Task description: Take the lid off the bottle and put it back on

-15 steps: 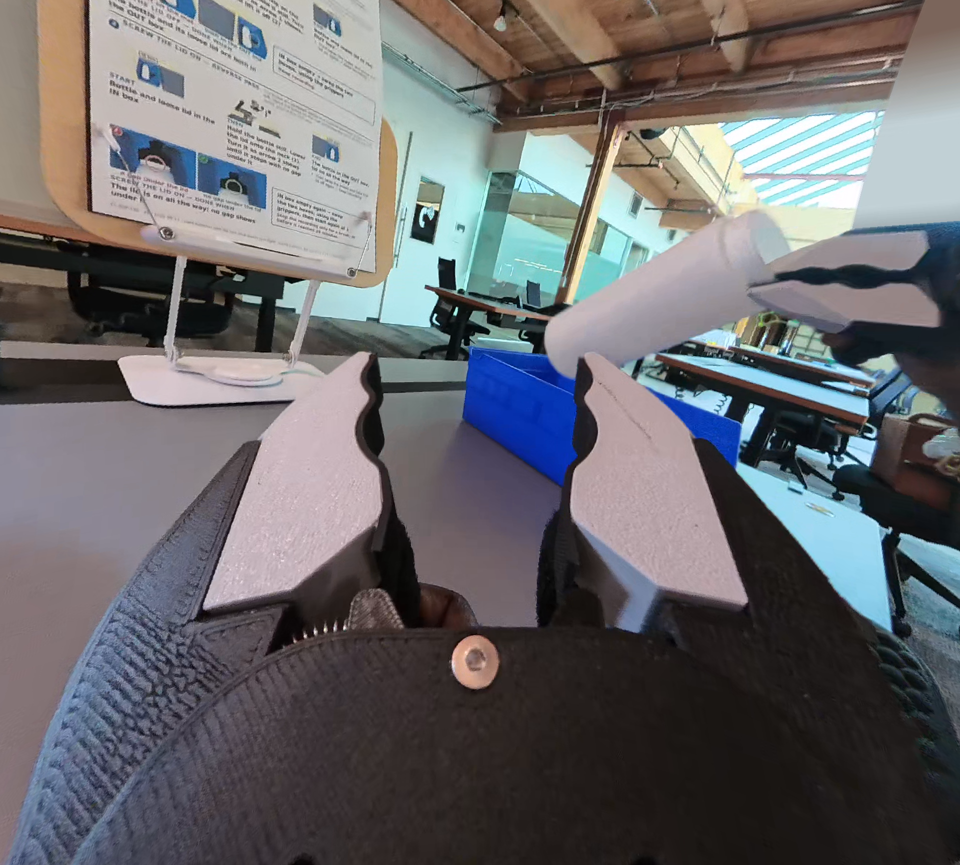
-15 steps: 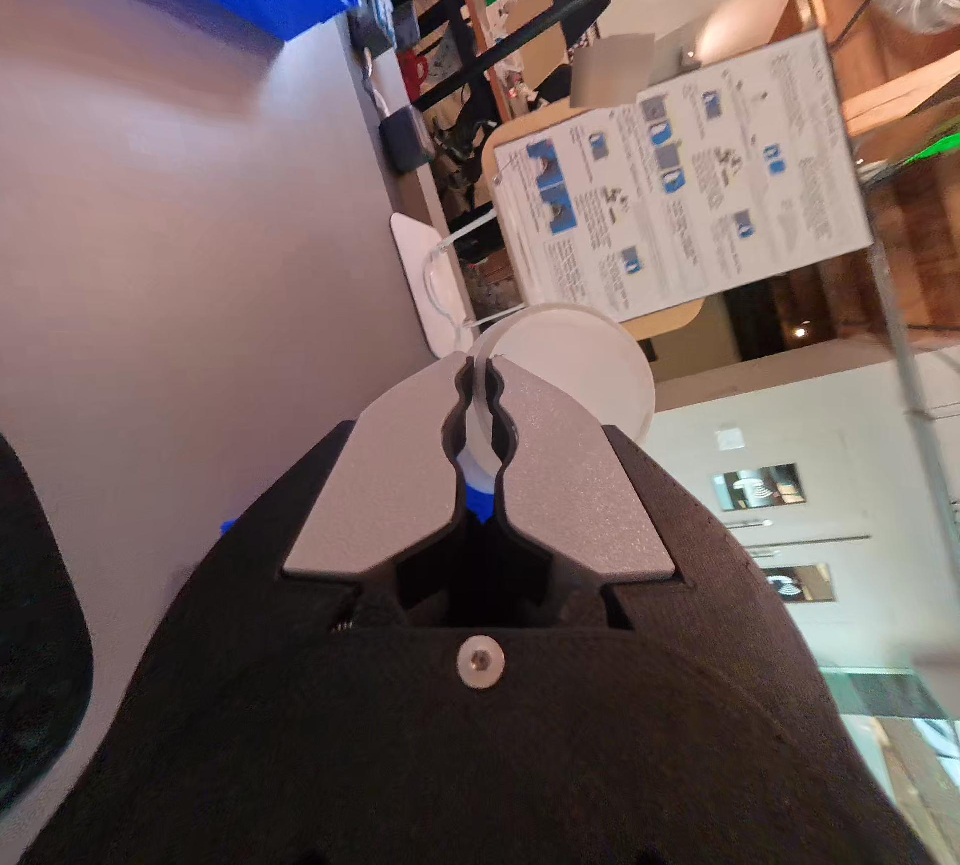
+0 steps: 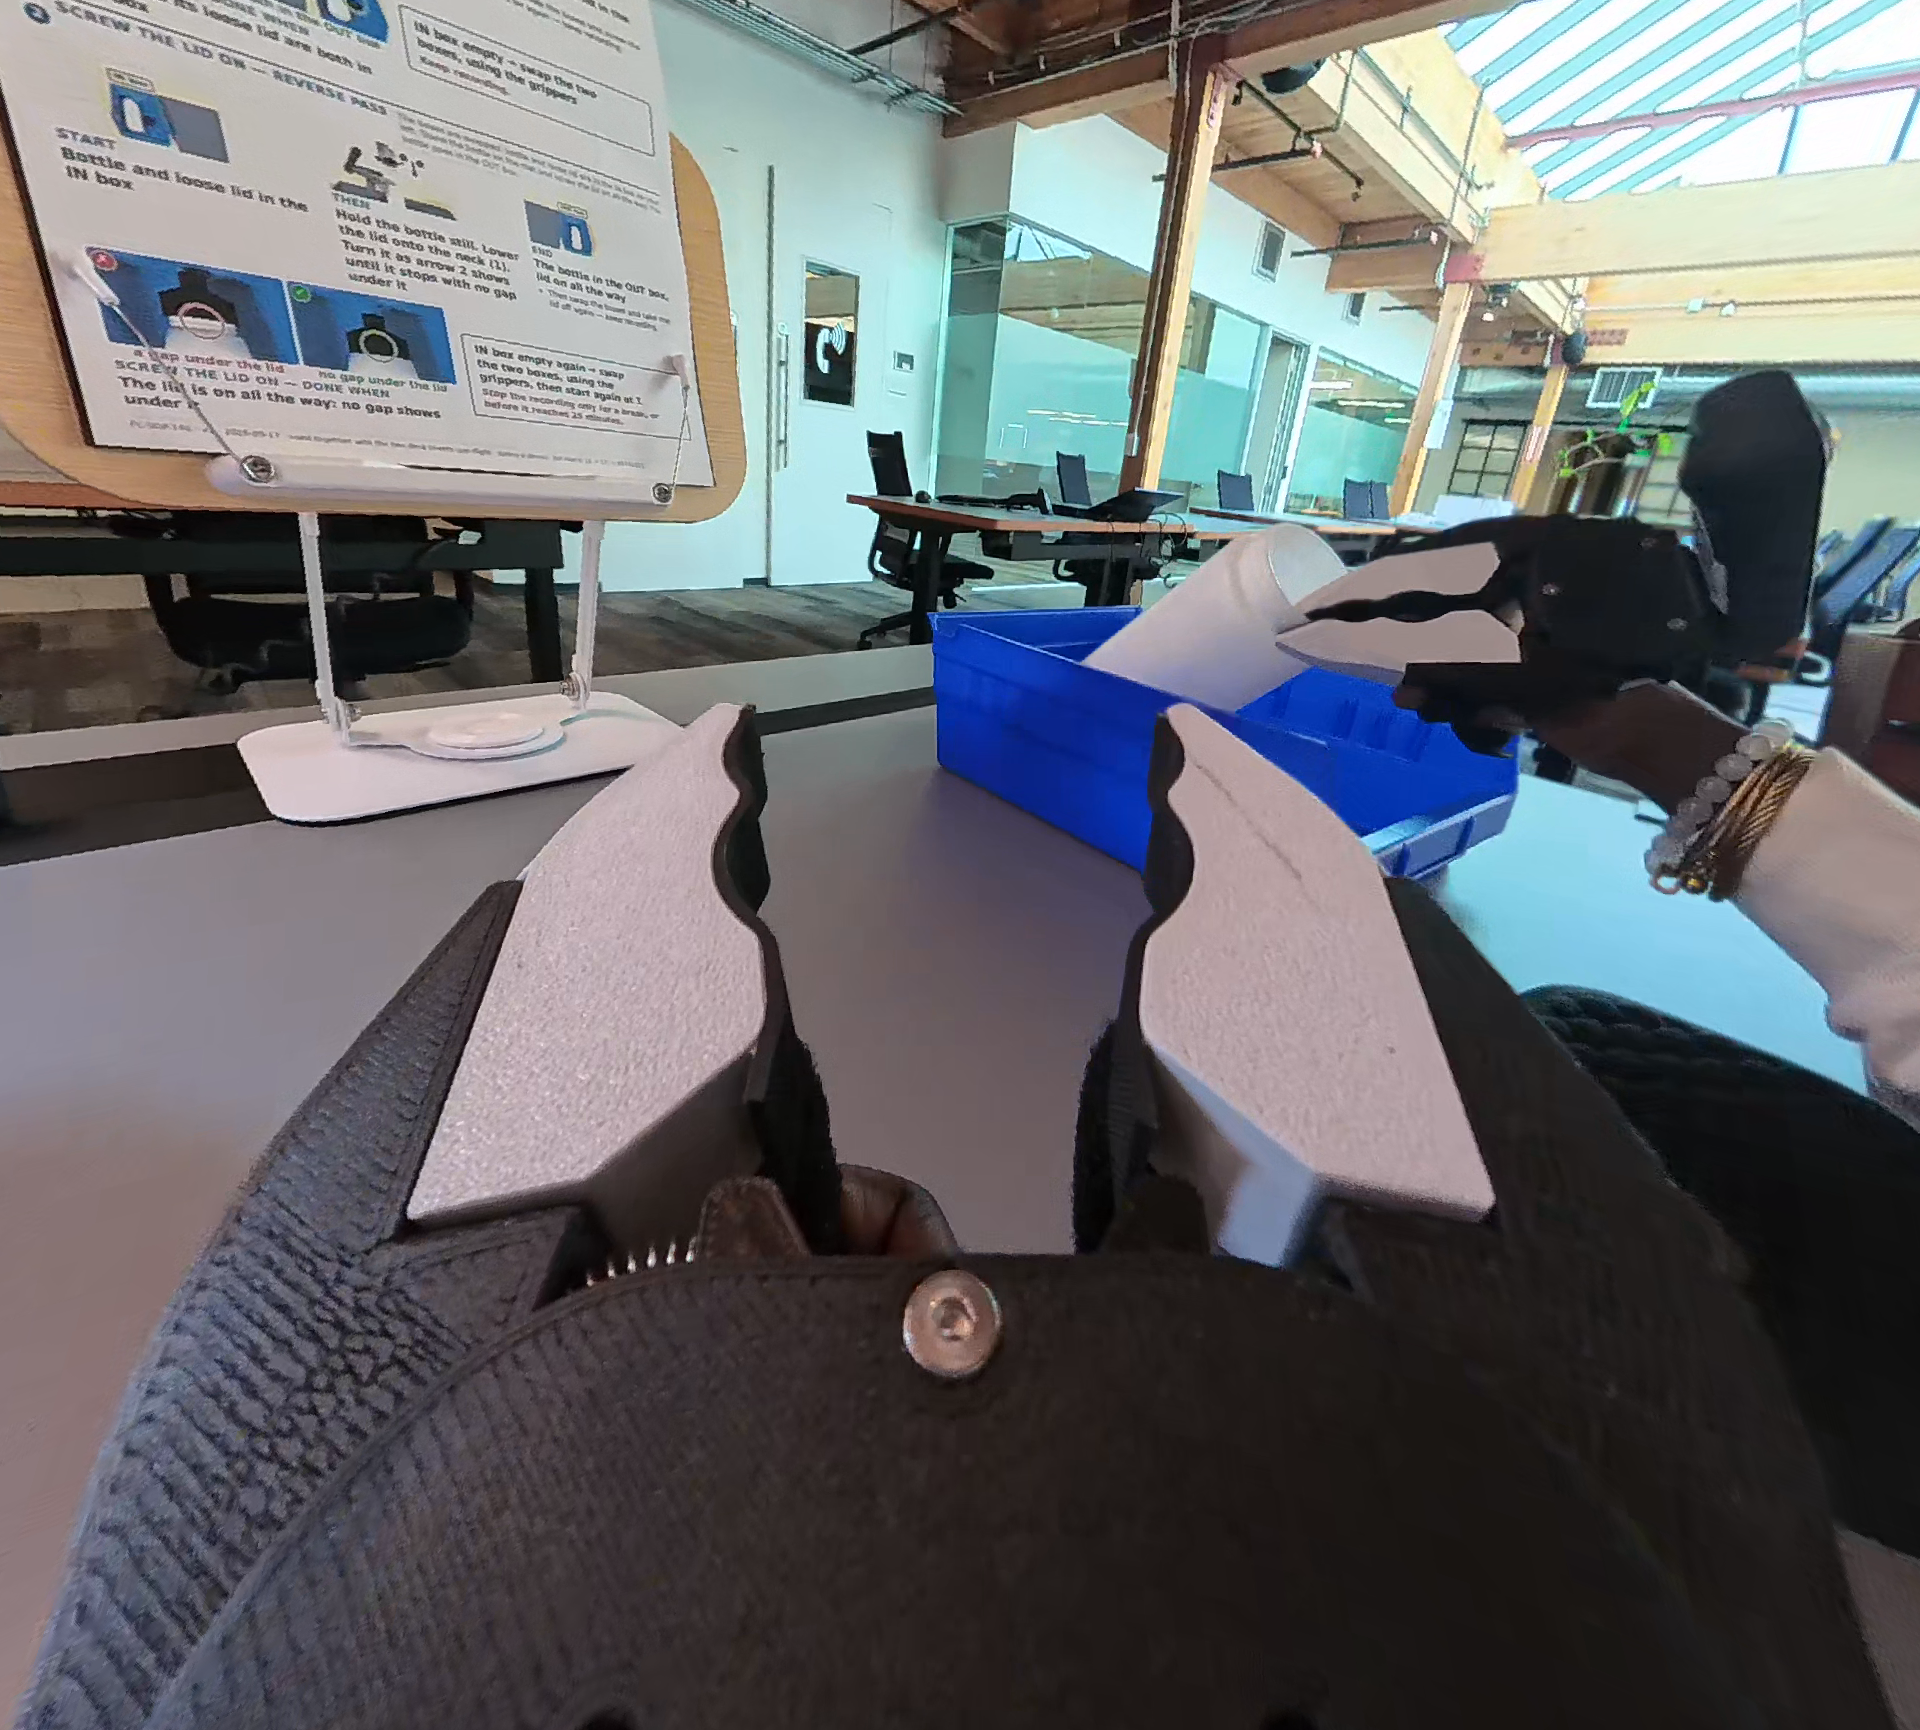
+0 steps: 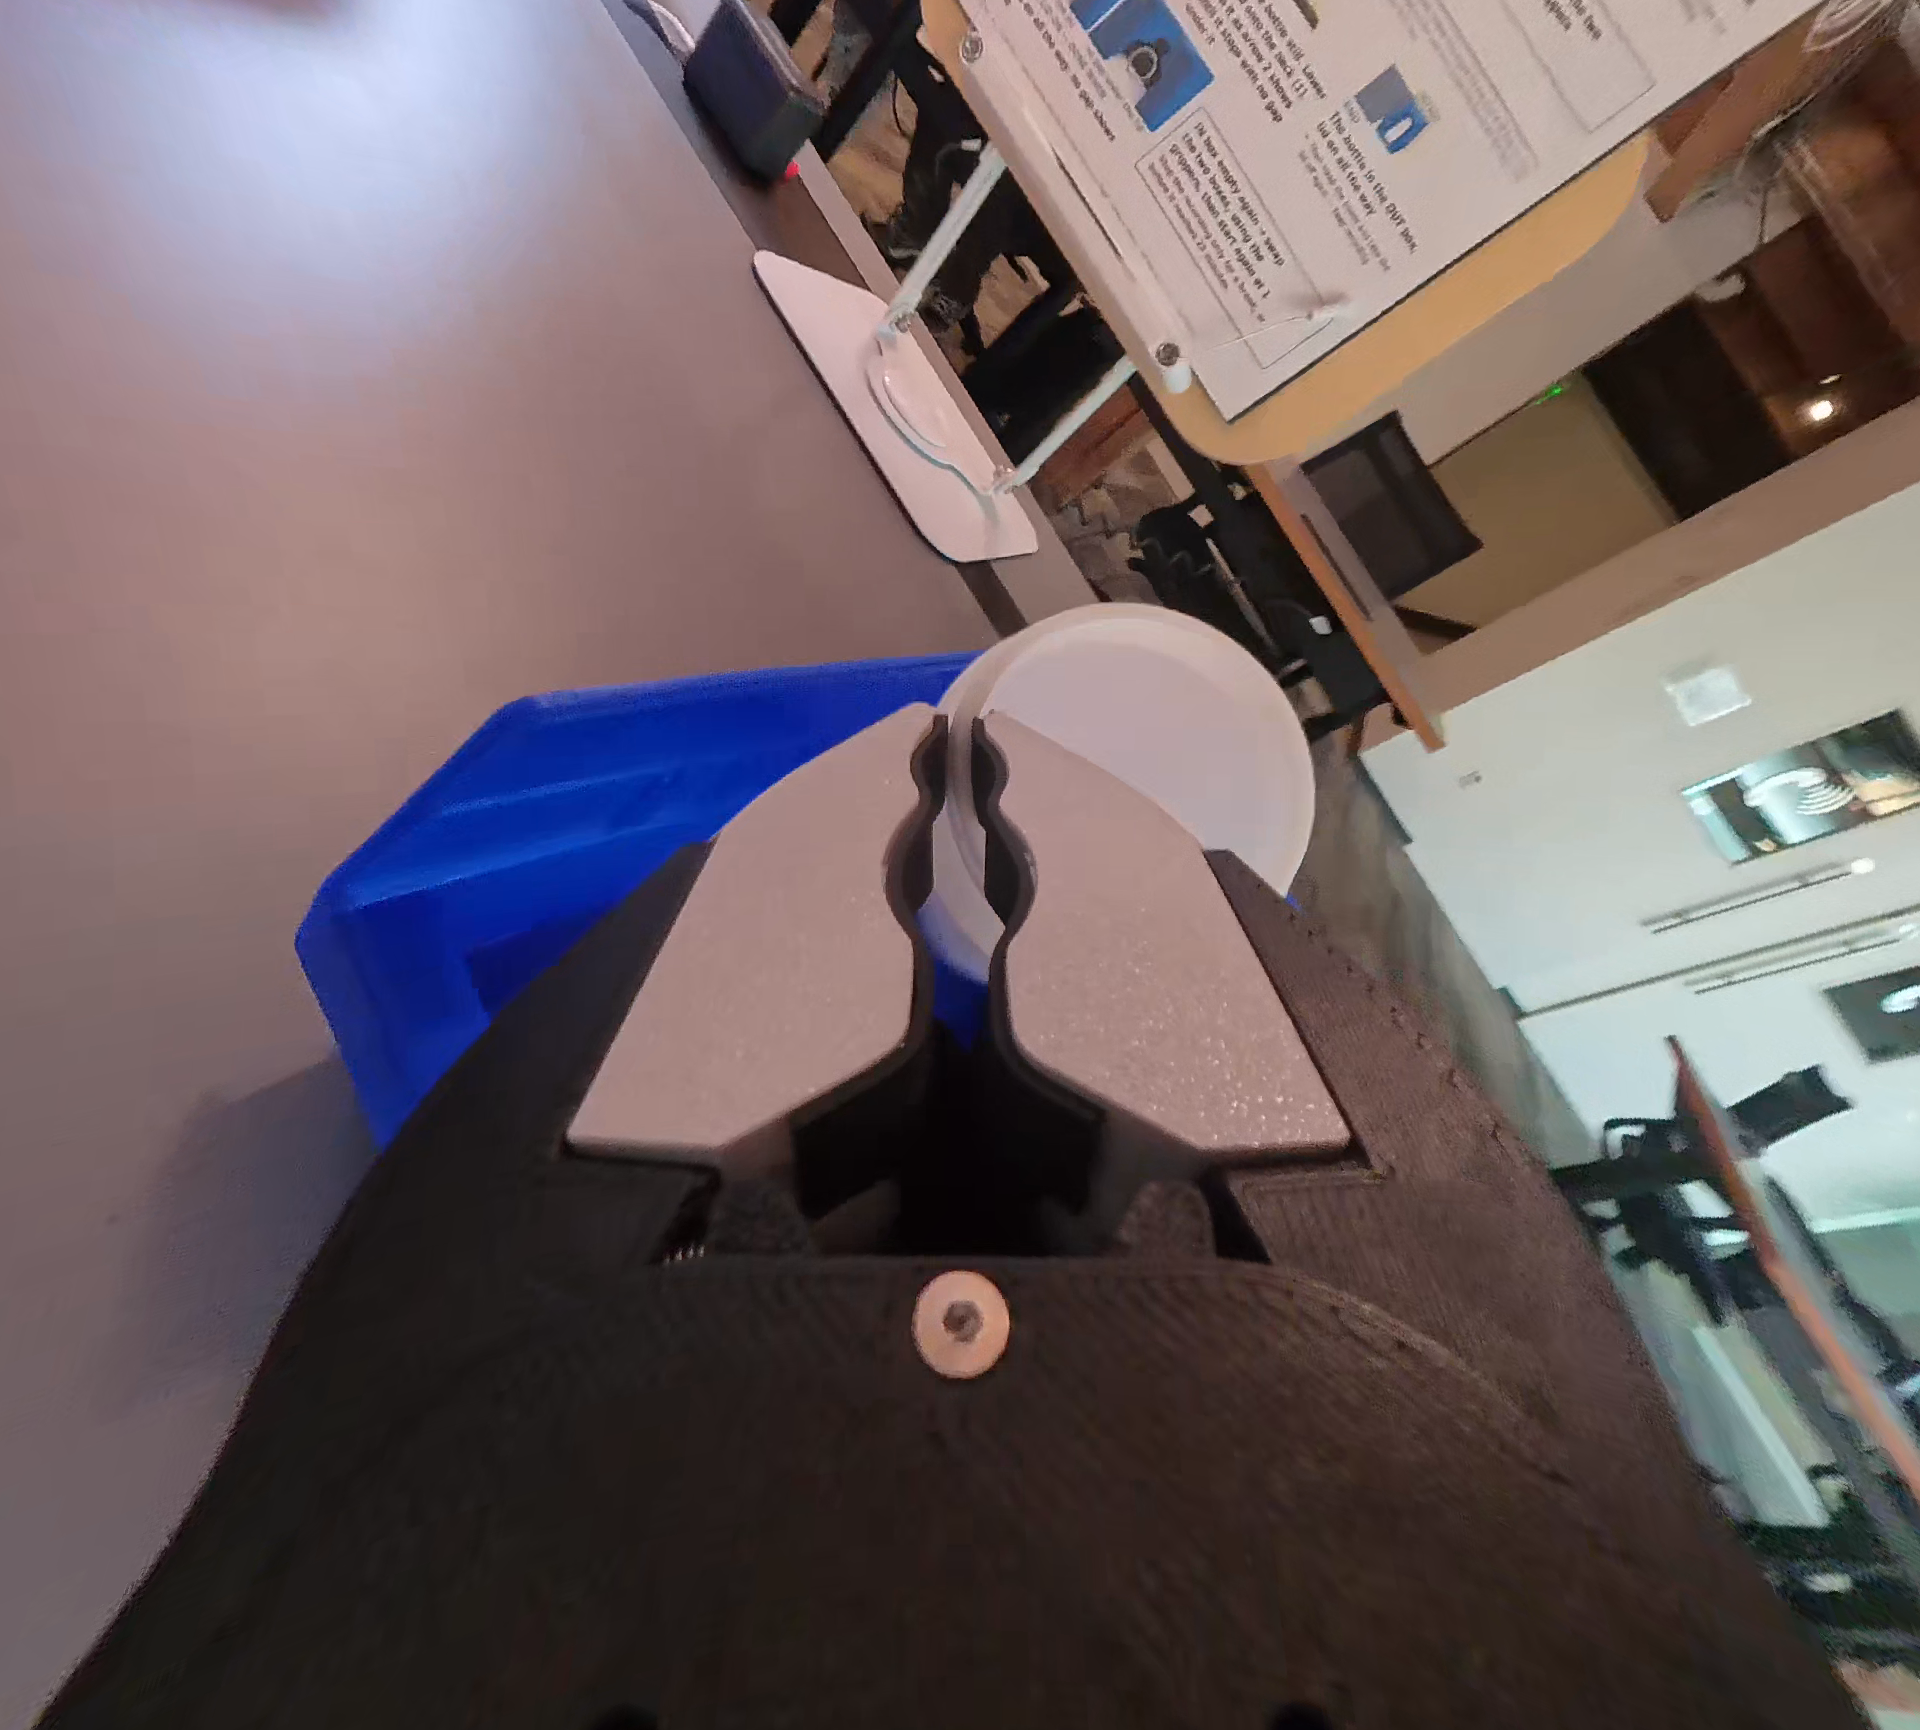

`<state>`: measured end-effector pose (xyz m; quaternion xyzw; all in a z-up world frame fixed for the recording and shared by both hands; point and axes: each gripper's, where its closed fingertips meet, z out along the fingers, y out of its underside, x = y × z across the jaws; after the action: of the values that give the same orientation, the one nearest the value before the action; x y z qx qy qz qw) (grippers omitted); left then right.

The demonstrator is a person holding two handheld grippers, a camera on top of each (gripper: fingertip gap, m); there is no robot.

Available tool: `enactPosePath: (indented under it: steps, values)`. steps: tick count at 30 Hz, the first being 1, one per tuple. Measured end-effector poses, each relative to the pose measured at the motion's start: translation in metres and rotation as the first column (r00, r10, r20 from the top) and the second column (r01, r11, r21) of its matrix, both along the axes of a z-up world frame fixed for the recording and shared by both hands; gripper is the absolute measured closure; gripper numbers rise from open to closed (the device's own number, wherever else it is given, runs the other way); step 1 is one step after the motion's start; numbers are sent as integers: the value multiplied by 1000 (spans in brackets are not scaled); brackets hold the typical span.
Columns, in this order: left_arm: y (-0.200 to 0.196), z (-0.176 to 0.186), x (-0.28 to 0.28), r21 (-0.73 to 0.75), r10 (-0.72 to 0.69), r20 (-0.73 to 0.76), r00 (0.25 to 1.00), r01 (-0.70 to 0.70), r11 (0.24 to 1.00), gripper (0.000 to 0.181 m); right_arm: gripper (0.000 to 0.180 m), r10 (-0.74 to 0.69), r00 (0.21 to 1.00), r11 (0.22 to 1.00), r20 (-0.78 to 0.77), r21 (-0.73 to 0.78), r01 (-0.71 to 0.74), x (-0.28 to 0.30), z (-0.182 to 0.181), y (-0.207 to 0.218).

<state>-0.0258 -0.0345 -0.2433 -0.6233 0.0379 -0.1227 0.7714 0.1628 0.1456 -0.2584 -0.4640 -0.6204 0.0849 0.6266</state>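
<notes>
Tongs status: left tongs (image 3: 951,745) spread apart and empty above the grey surface (image 3: 312,953), lower centre of the left wrist view. Right tongs (image 4: 958,730) clenched on the rim at the end of the white bottle (image 4: 1153,724), centre of the right wrist view. Bottle (image 3: 1210,620) position: tilted, lower end inside the blue bin (image 3: 1039,724), centre right of the left wrist view. Instruction sheet stand (image 3: 447,745) occupies upper left.
</notes>
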Motion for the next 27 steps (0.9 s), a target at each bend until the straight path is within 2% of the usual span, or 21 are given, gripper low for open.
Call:
enactPosePath:
  steps: [6, 9, 13, 17, 22, 24, 27]
  values:
    - [0, -1, 1, -5, -3, -6, 1000, 3, 1000, 110, 174, -37, 999, 980, 15, -196, 39, 10, -32, -4]
    - [0, -2, 3, -8, -8, -13, 1000, 8, 1000, 110, 172, -76, 994, 958, 84, -270, 96, 17, -49, -7]
    - [2, -6, 1, -36, 8, -21, 1000, -9, 999, 111, 170, -130, 974, 893, 184, -404, 196, 26, -74, -6]
    - [3, -7, 2, -44, 4, -20, 1000, -4, 999, 111, 169, -157, 959, 844, 236, -472, 255, 29, -90, -3]
    - [4, -9, 3, -53, 2, -27, 1000, -3, 999, 111, 168, -153, 967, 812, 202, -532, 240, 28, -88, -7]
    - [5, -11, 3, -66, 7, -37, 999, -9, 998, 111, 155, -156, 972, 805, 173, -548, 227, 28, -82, -9]
    - [11, -26, -2, -165, 46, -74, 996, -58, 985, 111, 144, -180, 972, 800, 148, -553, 232, 32, -72, -13]
